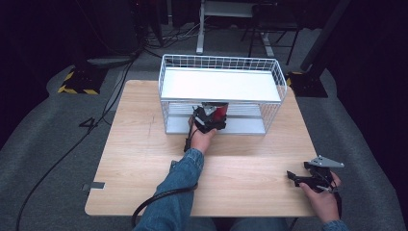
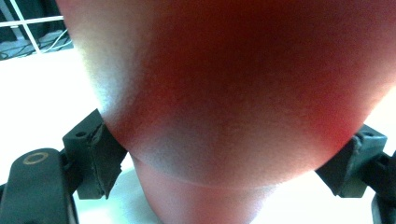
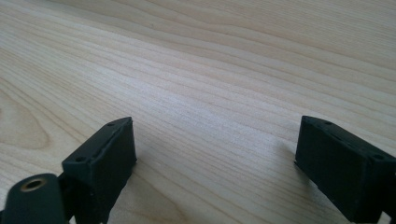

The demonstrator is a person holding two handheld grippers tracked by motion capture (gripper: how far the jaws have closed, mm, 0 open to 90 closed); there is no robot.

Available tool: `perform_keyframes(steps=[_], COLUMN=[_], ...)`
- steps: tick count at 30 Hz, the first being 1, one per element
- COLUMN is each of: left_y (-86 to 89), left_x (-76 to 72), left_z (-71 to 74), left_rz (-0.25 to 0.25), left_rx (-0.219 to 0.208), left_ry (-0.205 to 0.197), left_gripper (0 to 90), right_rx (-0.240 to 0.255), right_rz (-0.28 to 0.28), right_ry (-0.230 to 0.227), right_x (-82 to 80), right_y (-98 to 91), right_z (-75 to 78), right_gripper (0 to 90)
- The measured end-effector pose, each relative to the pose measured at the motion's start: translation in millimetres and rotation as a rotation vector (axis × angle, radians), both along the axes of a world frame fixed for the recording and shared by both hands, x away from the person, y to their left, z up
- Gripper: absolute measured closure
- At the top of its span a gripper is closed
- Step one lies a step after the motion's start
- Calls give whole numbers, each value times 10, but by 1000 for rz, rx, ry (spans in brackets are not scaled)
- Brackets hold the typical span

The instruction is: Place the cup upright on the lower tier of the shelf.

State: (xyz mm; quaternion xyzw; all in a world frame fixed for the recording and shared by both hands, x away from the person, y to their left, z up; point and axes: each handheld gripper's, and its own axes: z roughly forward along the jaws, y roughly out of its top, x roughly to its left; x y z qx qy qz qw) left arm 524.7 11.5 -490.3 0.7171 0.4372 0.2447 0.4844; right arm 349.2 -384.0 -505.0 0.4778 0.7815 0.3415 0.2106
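A red cup-like object (image 1: 220,112) sits at the front opening of the white wire shelf rack (image 1: 219,65), on its lower level. My left gripper (image 1: 211,118) is shut on it; in the left gripper view the red object (image 2: 233,93) bulges between both black fingers (image 2: 95,149), touching each side. My right gripper (image 1: 294,177) rests near the table's front right corner, open, with a grey three-cornered plate on top. In the right gripper view its fingers (image 3: 105,158) stand wide apart over bare wood with nothing between them.
The wooden table (image 1: 144,163) has the rack at its back centre, whose white upper shelf (image 1: 219,84) overhangs the red object. A black cable (image 1: 154,202) trails from the left gripper off the front edge. Grey carpet and dark stands surround the table.
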Motion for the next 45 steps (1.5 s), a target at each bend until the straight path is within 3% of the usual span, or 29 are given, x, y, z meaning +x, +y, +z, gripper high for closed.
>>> perform_keyframes(steps=[3, 13, 15, 17, 18, 20, 22, 23, 31, 45], left_y=[-3, 73, 95, 107, 126, 144, 153, 155, 252, 440], left_x=[-5, -62, -74, -94, -83, -117, -142, -150, -284, -633], left_z=[5, 20, 22, 21, 18, 24, 29, 24, 88, 350], left_rz=[23, 23, 35, 40, -7, 50, 55, 35, 17, -44], left_rx=[2, -21, -1, -12, -18, -9, -15, -35, -41, -50], left_ry=[2, 1, -9, 4, 12, 5, 17, 22, 24, 27], left_gripper=[148, 145, 147, 151, 151, 151, 153, 153, 154, 153], right_rx=[0, 0, 0, 0, 0, 0, 0, 0, 0, 0], right_rz=[0, 0, 0, 0, 0, 0, 0, 0, 0, 0], right_ry=[0, 0, 0, 0, 0, 0, 0, 0, 0, 0], right_x=[0, 0, 0, 0, 0, 0, 0, 0, 0, 0], right_y=[0, 0, 0, 0, 0, 0, 0, 0, 0, 1], right_z=[0, 0, 0, 0, 0, 0, 0, 0, 0, -1], right_gripper=[122, 123, 122, 122, 122, 122, 122, 122, 122, 121])
